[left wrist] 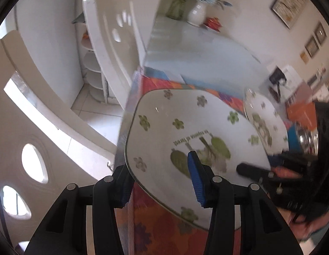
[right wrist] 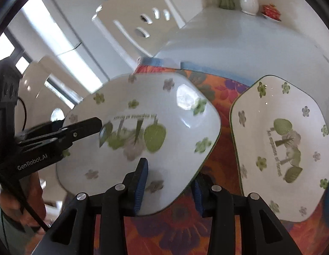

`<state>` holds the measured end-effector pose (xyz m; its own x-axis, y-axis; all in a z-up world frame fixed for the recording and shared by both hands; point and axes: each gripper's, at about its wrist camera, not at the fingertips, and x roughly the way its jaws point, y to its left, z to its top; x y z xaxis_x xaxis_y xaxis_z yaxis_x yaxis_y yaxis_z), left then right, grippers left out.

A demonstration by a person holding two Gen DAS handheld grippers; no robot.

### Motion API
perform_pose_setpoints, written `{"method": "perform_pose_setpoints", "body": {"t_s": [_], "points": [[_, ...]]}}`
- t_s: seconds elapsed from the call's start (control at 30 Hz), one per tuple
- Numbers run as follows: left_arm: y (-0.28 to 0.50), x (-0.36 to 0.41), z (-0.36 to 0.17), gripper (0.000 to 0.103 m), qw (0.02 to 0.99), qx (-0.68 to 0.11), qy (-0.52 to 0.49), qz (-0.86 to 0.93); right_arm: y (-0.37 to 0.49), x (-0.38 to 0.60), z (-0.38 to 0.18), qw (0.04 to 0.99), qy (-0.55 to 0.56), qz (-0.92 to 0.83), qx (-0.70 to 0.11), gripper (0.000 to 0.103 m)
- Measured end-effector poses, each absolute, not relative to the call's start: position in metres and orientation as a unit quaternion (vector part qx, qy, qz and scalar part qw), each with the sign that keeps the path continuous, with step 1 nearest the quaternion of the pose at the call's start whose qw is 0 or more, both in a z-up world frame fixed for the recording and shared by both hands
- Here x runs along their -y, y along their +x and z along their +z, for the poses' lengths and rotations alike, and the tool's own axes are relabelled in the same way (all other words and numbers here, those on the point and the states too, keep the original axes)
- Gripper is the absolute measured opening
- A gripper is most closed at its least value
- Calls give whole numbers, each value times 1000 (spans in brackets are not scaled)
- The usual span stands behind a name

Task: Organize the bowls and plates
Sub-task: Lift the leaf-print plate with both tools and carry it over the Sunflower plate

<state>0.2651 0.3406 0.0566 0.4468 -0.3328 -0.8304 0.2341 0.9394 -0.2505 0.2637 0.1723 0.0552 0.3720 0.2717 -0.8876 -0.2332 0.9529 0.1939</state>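
Floral tabletop [right wrist: 219, 97] beside a white chair [right wrist: 134, 27], plate [right wrist: 143, 140] tilted above its corner, left tool [left wrist: 162, 182] and right tool [right wrist: 168, 182] each gripping opposite rims, second plate [right wrist: 281, 148] lying flat nearby

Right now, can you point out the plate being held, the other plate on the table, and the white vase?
held plate [right wrist: 164, 110], right wrist view, on its printed middle
other plate [right wrist: 270, 110], right wrist view, on its white upper part
white vase [right wrist: 249, 0], right wrist view, on its body
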Motion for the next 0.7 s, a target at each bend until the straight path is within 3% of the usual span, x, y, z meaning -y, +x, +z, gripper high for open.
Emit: {"method": "perform_pose_setpoints", "body": {"t_s": [0.47,0.7], "points": [[238,-361,44,43,829,-531,-57,-167,212,-175,48,802,-19,199,-563,36],[266,-361,42,43,835,-517,-91,-166,252,-161,32,799,39,167,-576,36]]}}
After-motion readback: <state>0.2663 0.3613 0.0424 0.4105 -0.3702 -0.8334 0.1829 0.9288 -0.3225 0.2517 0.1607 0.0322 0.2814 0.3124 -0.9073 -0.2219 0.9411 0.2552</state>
